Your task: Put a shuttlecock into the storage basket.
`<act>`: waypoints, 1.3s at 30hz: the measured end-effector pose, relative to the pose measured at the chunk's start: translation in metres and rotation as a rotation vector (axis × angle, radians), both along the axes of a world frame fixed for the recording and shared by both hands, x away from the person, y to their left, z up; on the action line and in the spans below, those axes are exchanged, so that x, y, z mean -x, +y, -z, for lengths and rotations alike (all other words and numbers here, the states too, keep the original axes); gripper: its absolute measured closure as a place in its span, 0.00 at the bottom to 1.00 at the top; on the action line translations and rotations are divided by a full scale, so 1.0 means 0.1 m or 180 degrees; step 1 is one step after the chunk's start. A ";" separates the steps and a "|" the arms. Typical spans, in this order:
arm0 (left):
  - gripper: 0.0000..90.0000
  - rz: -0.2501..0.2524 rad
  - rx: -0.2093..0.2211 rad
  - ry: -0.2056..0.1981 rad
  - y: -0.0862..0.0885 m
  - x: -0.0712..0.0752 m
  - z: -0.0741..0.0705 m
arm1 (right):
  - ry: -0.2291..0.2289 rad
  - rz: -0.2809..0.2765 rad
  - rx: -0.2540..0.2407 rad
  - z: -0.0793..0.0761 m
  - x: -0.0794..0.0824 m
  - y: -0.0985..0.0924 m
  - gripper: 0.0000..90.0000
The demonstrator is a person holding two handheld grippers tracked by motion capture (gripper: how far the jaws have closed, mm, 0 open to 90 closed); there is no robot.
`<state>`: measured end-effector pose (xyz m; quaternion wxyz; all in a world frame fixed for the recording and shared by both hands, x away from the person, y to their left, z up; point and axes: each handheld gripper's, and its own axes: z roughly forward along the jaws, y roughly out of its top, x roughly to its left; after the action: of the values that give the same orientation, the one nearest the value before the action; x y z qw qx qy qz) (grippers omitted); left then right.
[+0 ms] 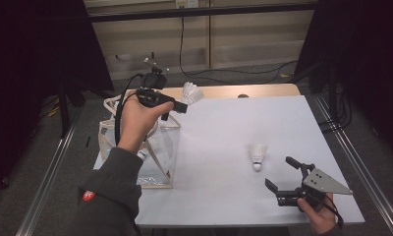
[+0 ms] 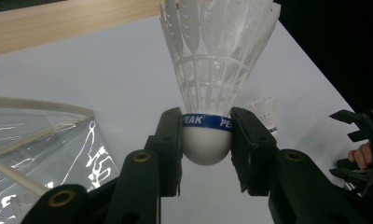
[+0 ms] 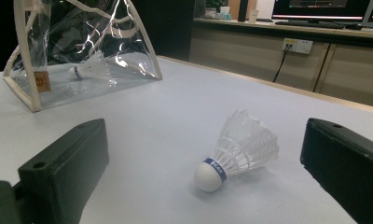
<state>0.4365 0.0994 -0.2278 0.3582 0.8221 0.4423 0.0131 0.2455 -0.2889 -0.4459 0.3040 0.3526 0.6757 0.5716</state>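
My left gripper (image 1: pixel 183 105) (image 2: pixel 206 140) is shut on the cork of a white shuttlecock (image 2: pixel 215 74) (image 1: pixel 191 92), held above the right edge of a clear plastic bag (image 1: pixel 148 147) (image 2: pixel 40 140). A second shuttlecock (image 1: pixel 257 156) (image 3: pixel 238 151) lies on its side on the white table, cork toward the person. My right gripper (image 1: pixel 283 174) (image 3: pixel 203 163) stands open just short of it, jaws wide apart with nothing between them. Another shuttlecock (image 3: pixel 89 69) lies inside the bag (image 3: pixel 82 51).
The white table (image 1: pixel 234 128) has a wooden strip along its far edge. The bag with its cream-coloured frame stands at the table's left side. Cables run over the floor behind the table. Metal rails flank both sides.
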 end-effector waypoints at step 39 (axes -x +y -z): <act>0.73 -0.0279 -0.0012 -0.0070 0.36 -0.02 -0.10 | -0.0013 -0.0008 0.0005 0.00 -0.01 -0.01 0.01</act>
<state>0.4383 0.1356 -0.2181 0.3605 0.8024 0.4740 0.0386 0.2461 -0.2895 -0.4461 0.3050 0.3503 0.6759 0.5722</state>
